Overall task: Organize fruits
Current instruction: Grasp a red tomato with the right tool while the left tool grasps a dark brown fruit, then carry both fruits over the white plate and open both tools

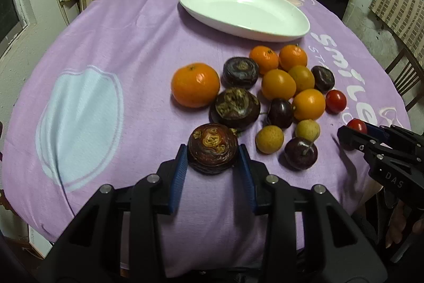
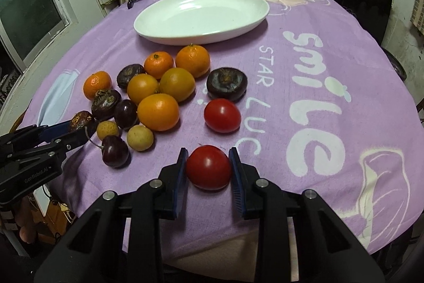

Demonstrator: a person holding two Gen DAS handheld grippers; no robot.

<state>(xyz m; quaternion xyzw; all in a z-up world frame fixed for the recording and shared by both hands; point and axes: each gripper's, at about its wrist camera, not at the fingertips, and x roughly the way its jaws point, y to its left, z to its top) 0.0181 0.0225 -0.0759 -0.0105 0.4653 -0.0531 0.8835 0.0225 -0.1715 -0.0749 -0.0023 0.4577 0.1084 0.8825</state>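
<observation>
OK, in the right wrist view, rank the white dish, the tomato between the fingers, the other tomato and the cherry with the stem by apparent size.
1. white dish
2. tomato between the right gripper's fingers
3. other tomato, close in size; it sits farther back, so unsure
4. cherry with the stem

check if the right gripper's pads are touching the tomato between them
Touching. In the right wrist view, both blue pads of the right gripper press against the sides of the red tomato, with no cloth showing between pad and skin.
</observation>
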